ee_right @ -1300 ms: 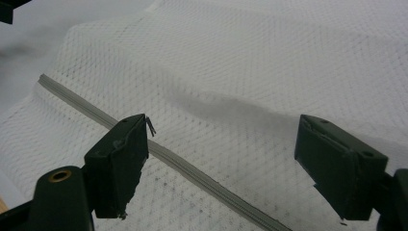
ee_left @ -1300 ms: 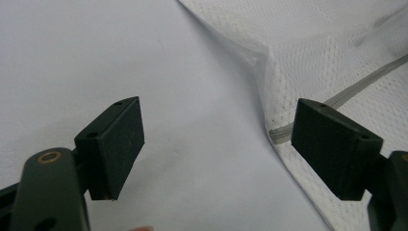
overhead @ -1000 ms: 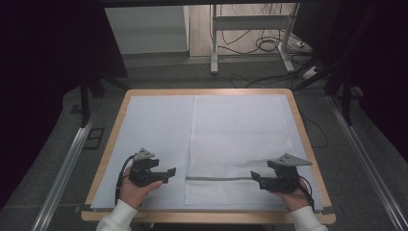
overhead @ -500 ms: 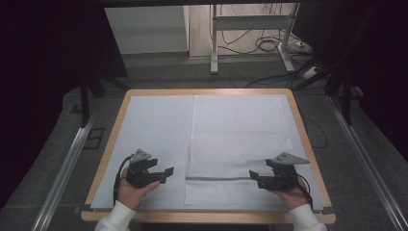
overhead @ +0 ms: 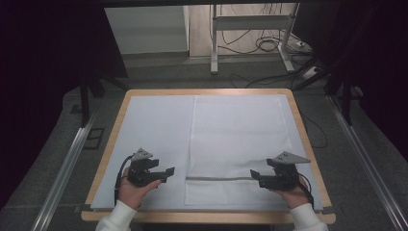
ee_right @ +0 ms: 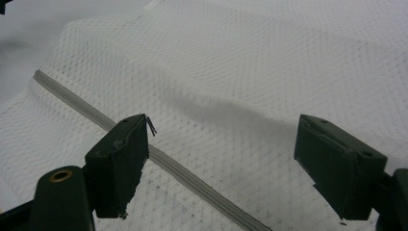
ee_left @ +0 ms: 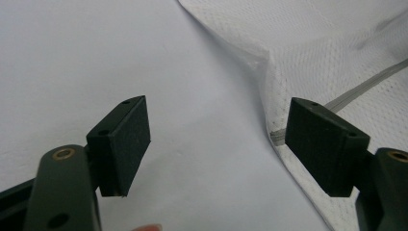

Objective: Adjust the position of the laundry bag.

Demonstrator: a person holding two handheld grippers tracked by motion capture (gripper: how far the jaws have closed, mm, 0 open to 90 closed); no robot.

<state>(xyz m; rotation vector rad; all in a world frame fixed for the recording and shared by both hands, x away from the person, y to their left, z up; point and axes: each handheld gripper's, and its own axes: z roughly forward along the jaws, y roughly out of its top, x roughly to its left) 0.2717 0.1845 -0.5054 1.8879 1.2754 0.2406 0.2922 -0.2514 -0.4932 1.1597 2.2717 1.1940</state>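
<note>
White mesh cloth (overhead: pixel 240 144) lies flat on the right half of the tabletop (overhead: pixel 207 91), spread smooth over a pale sheet (overhead: pixel 154 130), its grey stripe (overhead: pixel 219 178) running left to right across the near end. I read that layout as set for a fold: both near corners sit within reach of my two tools.

At the left, I hold the left gripper (overhead: pixel 168 172) low over the bare sheet, just beside the cloth's near left edge, jaws spread wide with nothing between them. In the left gripper view the cloth's edge (ee_left: pixel 269 130) and the stripe's end run just beside the right-hand pad, so I judge a short slide right would bring the edge between the pads.

At the right, the right gripper (overhead: pixel 253 174) points left over the cloth's near right corner, jaws likewise spread and empty. In the right gripper view the stripe (ee_right: pixel 192 178) passes beneath the left-hand pad.

Both hands rest at the near edge, wrists low, the grippers pointing inward toward each other.
</note>
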